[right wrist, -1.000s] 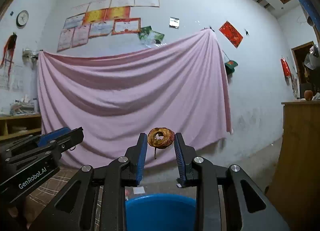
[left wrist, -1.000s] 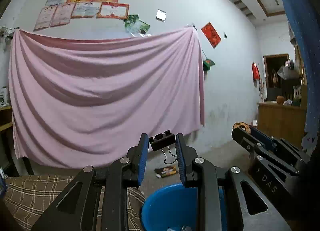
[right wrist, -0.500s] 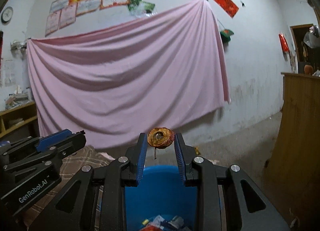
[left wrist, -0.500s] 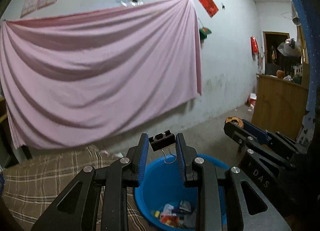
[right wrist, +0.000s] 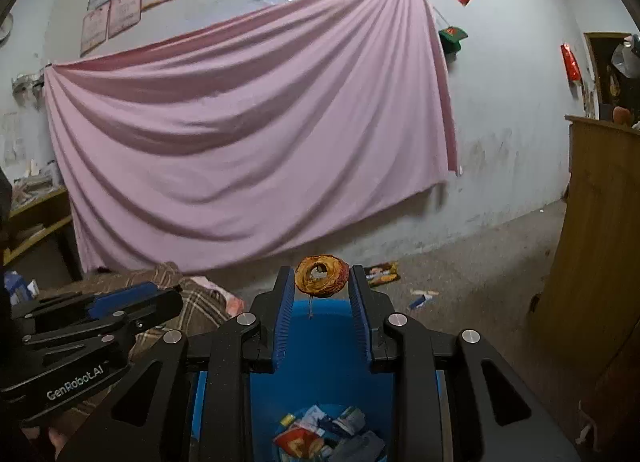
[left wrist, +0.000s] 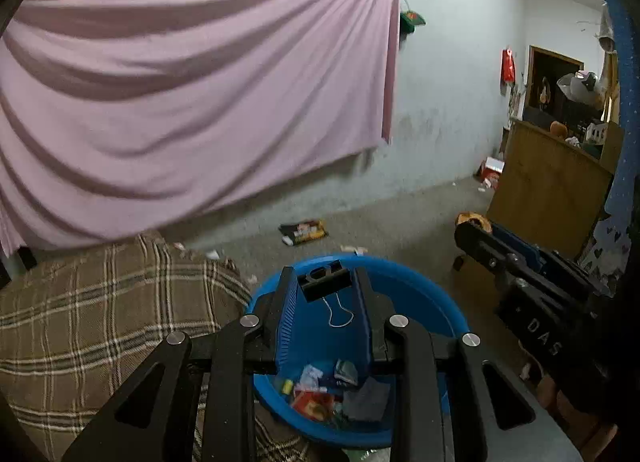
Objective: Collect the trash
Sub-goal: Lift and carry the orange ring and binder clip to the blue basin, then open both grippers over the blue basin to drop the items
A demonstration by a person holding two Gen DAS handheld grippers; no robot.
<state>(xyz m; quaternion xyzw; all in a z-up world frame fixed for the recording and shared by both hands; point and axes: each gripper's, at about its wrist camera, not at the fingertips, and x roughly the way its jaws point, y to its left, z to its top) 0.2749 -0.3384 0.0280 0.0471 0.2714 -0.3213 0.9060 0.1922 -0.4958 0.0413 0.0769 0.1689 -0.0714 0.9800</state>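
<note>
Above the blue bin (left wrist: pixel 436 302), left tool (left wrist: pixel 325 282) clamps a binder clip (left wrist: pixel 324 282); right tool (right wrist: pixel 322 276) clamps a dried fruit ring (right wrist: pixel 322 275).

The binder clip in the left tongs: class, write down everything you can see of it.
The binder clip is small, with a black body that looks like metal and thin silver wire handles, one loop hanging down. It sits pinched at the tip of the left tongs, its sides pressed by the blue ribbed pads. Nothing else touches it. It hangs in the air above the open blue bin, which already holds scraps of trash.
</note>
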